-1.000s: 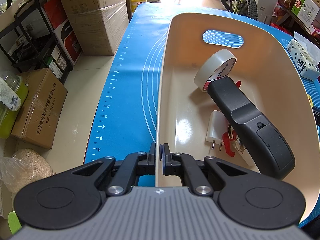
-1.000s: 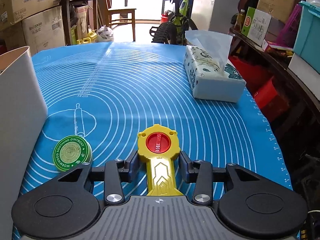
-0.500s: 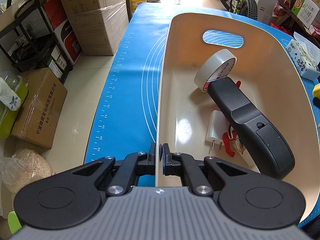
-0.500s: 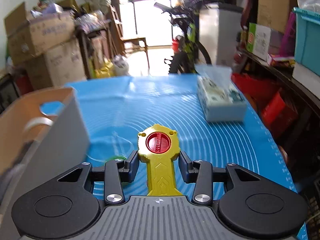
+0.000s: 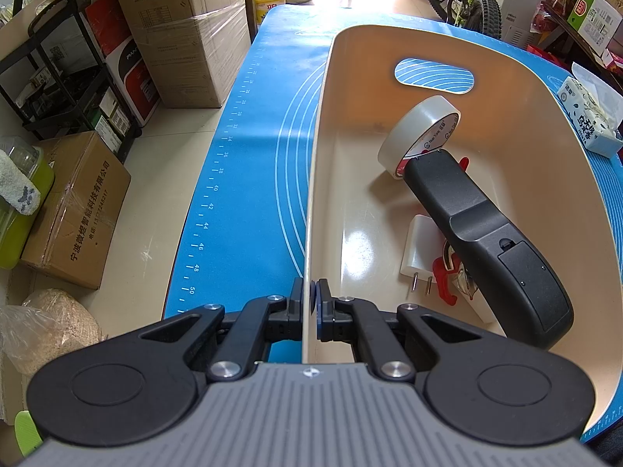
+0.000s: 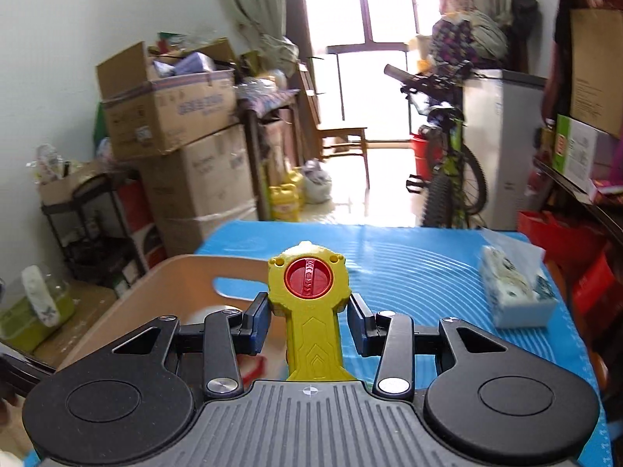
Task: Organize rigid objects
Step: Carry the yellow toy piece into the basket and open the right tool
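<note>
Blue "Nan Yang" lettering on tape roll point(image 5: 422, 132) in cream bin point(image 5: 545, 124).

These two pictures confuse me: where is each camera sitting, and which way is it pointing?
Left wrist: on the left gripper, looking along its fingers, shut on the beige bin wall; tape roll inside.
Right wrist: on the right gripper, raised and facing the window, fingers gripping a yellow toy.
Shared: the bin, the blue mat and the tissue pack; no hands visible.
</note>
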